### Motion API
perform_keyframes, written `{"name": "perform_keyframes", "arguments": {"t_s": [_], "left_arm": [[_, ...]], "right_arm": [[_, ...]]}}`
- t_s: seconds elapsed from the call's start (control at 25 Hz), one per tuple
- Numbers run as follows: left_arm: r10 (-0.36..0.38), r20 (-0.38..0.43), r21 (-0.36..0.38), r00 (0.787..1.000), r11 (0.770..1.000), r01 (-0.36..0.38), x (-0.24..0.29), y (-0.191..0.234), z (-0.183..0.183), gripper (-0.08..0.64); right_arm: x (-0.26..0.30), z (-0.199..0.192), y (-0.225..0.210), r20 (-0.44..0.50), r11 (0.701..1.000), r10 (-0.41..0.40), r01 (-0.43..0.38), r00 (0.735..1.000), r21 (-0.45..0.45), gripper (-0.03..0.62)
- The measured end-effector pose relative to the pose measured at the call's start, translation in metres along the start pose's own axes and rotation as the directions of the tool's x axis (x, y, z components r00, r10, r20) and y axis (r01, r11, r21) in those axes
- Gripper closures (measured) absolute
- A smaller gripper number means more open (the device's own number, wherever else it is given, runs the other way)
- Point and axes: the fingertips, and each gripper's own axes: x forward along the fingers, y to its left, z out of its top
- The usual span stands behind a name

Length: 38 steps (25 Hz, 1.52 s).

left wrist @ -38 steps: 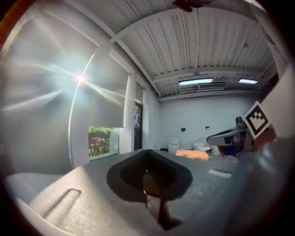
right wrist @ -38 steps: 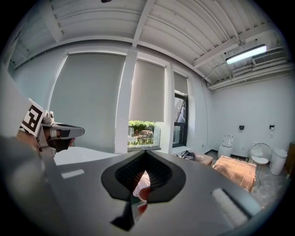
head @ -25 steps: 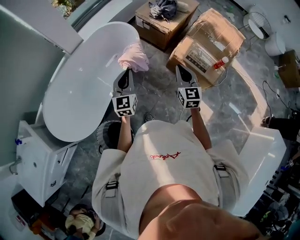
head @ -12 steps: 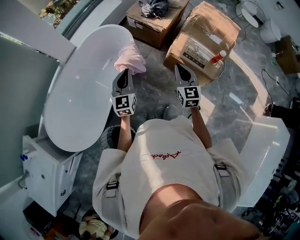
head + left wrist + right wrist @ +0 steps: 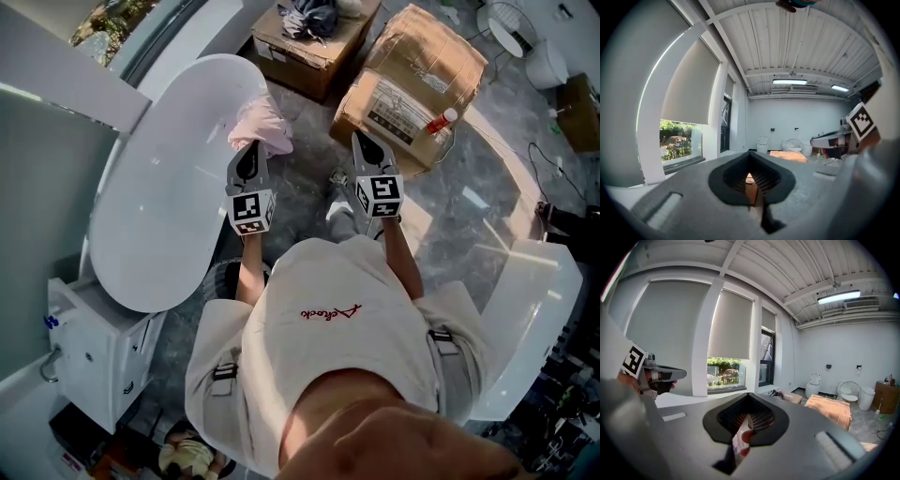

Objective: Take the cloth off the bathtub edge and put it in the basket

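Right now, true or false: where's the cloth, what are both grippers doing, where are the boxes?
1. The pink cloth lies on the bathtub edge. True.
2. The left gripper grips the cloth. False: its jaws are shut on nothing, and the cloth lies just ahead of them.
3. The right gripper is shut with nothing between its jaws. True.
4. The cardboard boxes stand inside the bathtub. False: they stand on the floor beyond it.
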Motion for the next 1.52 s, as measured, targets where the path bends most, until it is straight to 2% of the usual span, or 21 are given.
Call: {"name": "perform_keyframes", "arguments": {"t_s": [0.28,0.72,1.08,1.52], "left_arm": [[0.048,-0.008,-0.013,0.999,0.999,-0.048,0.057,0.016,0.003,0.56],[0.067,-0.037,0.005,0.997,0.998,-0.066,0.181,0.002,0.031,0.56],[0.088,-0.023,0.034,0.996,0.996,-0.087,0.27,-0.015,0.061,0.56],[0.07,-0.036,0.038,0.997,0.997,-0.068,0.337,-0.025,0.065,0.56]], "right_arm": [[0.06,0.003,-0.032,-0.012,0.999,0.045,-0.045,0.999,0.002,0.586],[0.146,0.028,-0.132,-0.013,0.998,0.065,-0.064,0.998,0.016,0.586],[0.204,0.052,-0.209,0.022,0.997,0.076,-0.077,0.997,0.025,0.586],[0.246,0.057,-0.263,0.021,0.998,0.051,-0.051,0.998,0.038,0.586]]}}
